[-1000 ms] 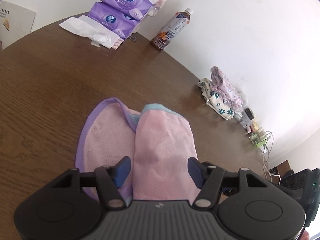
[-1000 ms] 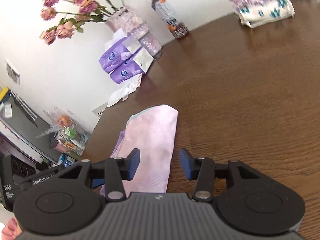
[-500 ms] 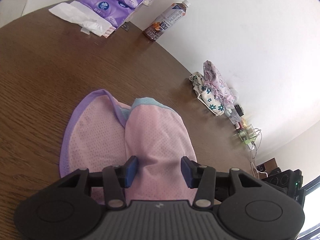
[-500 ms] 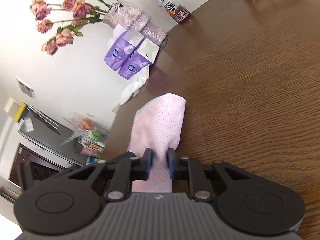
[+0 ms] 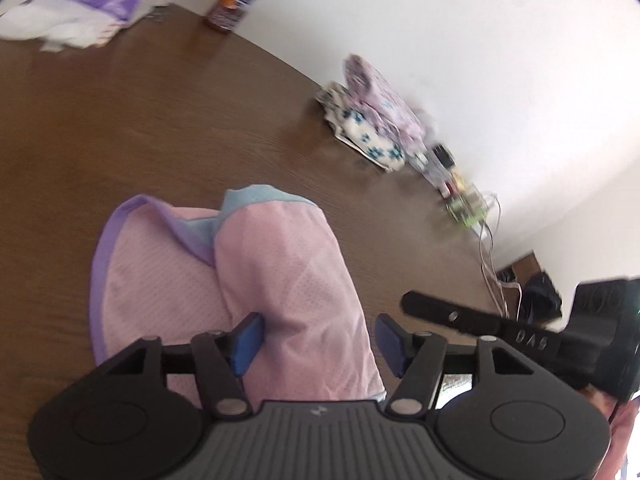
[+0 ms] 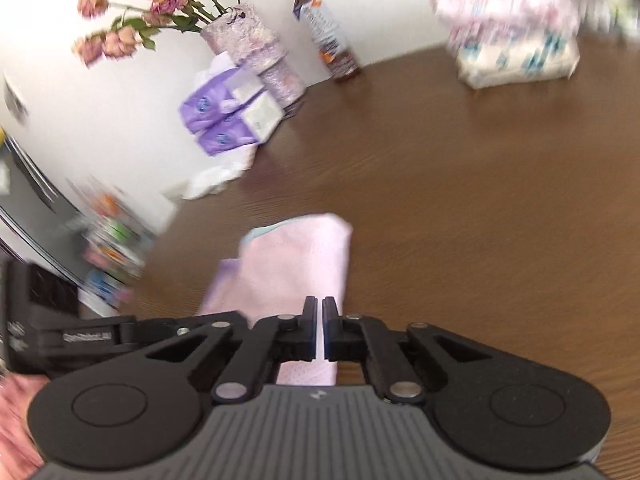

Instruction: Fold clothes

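A pink mesh garment point(image 5: 280, 280) with purple and light-blue trim lies partly folded on the brown wooden table point(image 5: 120, 120). Its right half is doubled over the left half. My left gripper point(image 5: 320, 344) is open, its blue pads point(image 5: 248, 342) on either side of the folded part near the garment's near end. In the right wrist view the same garment point(image 6: 304, 256) runs away from my right gripper point(image 6: 320, 320), which is shut on its near edge. The right gripper's body point(image 5: 480, 324) shows at the right of the left wrist view.
Purple tissue packs point(image 6: 224, 116), a vase of dried roses point(image 6: 256, 52) and a drink bottle point(image 6: 328, 36) stand along the far wall. A stack of folded floral clothes point(image 6: 516, 52) sits at the back right. Small items and cables point(image 5: 464, 196) lie by the table edge.
My right gripper went from open to shut on the garment's near edge. The left gripper narrowed a little, then widened again. Both views have shifted and are now blurred by motion.
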The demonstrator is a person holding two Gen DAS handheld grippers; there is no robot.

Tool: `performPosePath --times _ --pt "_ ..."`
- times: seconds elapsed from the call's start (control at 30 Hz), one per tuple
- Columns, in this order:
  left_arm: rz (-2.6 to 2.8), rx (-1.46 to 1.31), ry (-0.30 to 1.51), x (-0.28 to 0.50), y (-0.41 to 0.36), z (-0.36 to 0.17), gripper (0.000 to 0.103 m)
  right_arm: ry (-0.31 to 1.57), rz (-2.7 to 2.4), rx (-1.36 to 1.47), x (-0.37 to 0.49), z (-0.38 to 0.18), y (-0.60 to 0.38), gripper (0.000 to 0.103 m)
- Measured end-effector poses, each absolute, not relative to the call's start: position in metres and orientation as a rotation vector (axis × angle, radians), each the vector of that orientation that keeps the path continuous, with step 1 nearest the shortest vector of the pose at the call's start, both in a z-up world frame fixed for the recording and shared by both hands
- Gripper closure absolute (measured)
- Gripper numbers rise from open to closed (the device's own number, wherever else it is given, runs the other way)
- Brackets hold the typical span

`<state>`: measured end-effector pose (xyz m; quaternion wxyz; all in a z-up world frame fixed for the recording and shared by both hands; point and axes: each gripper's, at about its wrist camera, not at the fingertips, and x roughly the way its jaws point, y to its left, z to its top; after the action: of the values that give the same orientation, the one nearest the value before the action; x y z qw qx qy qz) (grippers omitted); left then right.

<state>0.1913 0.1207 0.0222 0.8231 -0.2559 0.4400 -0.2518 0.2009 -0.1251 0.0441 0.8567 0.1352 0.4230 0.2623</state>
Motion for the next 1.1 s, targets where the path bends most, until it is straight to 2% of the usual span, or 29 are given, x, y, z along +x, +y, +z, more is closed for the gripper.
performPosePath --times 0.1,0.17,0.23,0.27,0.3,0.47,0.57,0.63,0.87,1.1 --pt "-0.550 -0.536 0.939 0.194 0.114 0.021 0.040 0.888 0.488 0.238 0.202 0.056 -0.148 0.100" --pt "-0.544 -0.553 0.936 0.193 0.118 0.020 0.040 0.887 0.511 0.304 0.205 0.046 -0.152 0.096" --pt "-0.537 -0.551 0.937 0.194 0.121 0.020 0.040 0.885 0.535 0.370 0.208 0.036 -0.156 0.086" --pt "-0.537 -0.548 0.938 0.194 0.121 0.021 0.040 0.884 0.547 0.403 0.210 0.031 -0.159 0.070" --pt "-0.538 -0.544 0.939 0.195 0.122 0.021 0.040 0.883 0.559 0.436 0.212 0.026 -0.161 0.065" --pt "-0.540 -0.528 0.944 0.199 0.125 0.023 0.040 0.911 0.619 0.540 0.225 -0.001 -0.153 0.066" --pt "-0.541 -0.517 0.947 0.201 0.127 0.024 0.040 0.925 0.634 0.566 0.228 -0.011 -0.148 0.090" --pt "-0.542 -0.511 0.949 0.202 0.128 0.024 0.040 0.921 0.643 0.582 0.229 -0.013 -0.147 0.097" --pt "-0.622 -0.428 0.967 0.215 0.101 0.025 0.040 0.920 0.574 0.440 0.228 0.013 -0.156 0.099" --pt "-0.657 -0.136 0.886 0.221 0.079 0.031 0.041 0.900 0.393 0.031 0.221 0.061 -0.147 0.100"
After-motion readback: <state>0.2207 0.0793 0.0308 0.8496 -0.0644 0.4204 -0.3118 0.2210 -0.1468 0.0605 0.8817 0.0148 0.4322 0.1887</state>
